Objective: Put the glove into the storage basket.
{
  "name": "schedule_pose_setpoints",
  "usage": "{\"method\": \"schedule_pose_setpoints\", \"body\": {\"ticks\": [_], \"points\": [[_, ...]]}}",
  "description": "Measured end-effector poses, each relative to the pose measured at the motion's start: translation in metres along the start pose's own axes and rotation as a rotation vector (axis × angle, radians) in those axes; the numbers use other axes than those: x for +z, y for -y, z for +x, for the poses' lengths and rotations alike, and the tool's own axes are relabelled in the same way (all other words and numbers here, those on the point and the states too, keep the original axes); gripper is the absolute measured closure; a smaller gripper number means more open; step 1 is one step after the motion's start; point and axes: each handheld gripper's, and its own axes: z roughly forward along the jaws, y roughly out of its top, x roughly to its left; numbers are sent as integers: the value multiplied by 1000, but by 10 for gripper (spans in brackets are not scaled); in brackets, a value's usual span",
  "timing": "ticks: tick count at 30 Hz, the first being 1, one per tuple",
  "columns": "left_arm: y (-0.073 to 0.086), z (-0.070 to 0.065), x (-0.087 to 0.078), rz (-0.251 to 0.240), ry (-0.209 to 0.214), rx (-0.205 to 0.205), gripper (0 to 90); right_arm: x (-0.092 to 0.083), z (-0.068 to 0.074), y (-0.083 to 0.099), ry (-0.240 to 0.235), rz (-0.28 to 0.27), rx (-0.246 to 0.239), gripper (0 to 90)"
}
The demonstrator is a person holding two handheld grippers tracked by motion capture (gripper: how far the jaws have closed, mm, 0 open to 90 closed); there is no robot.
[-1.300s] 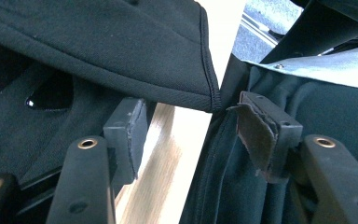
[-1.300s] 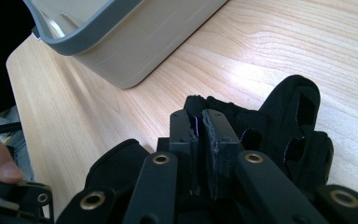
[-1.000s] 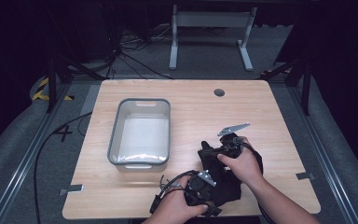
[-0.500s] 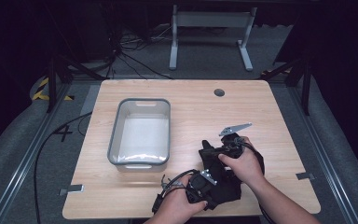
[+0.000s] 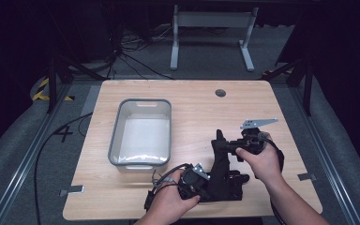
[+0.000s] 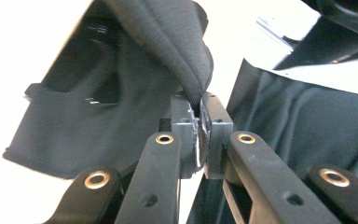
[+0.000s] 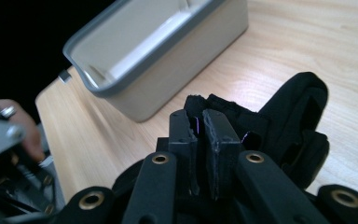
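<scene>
A black cloth point(image 5: 227, 174) lies bunched near the table's front edge, right of centre. My left gripper point(image 5: 209, 183) comes in from the left and is shut on a fold of the black cloth point(image 6: 186, 56), which drapes above its jaws. My right gripper point(image 5: 220, 142) holds the cloth's far edge lifted off the table, its grey plate sticking out to the right. In the right gripper view the right gripper point(image 7: 200, 122) is shut on a thin edge of the black cloth point(image 7: 293, 116), with the rest heaped just beyond.
A grey rectangular bin point(image 5: 116, 136) stands left of centre on the wooden table point(image 5: 201, 110), its inside white and bare; the bin point(image 7: 186, 79) sits just beyond the cloth. A round hole point(image 5: 220, 93) marks the table's far side. The other hand point(image 7: 16, 122) shows at left.
My right gripper has shifted to the right and slightly away, drawing the cloth's edge out with it. The left gripper has hardly moved.
</scene>
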Motion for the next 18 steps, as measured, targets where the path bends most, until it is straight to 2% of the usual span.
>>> {"method": "schedule_pose_setpoints", "body": {"ticks": [3,6,8,11,13,16,18], "points": [[0,5,-12,-19,-57,-3,862,-10,-3,0,-5,-25,11,821],[-1,10,-22,-32,-141,-5,862,-18,-4,2,0,-37,6,821],[-1,14,-28,-50,-153,-17,862,-22,-4,4,6,-38,3,821],[-2,20,-34,-54,-196,-20,862,-26,-5,6,-6,-45,-3,819],[-2,25,-35,-55,-235,-22,863,-27,-3,8,-18,-53,-25,818],[-3,31,-38,-52,-268,-25,862,-26,1,13,-25,-53,-81,815],[-3,34,-38,-62,-312,-27,862,-25,1,17,-26,-56,-105,810]]}}
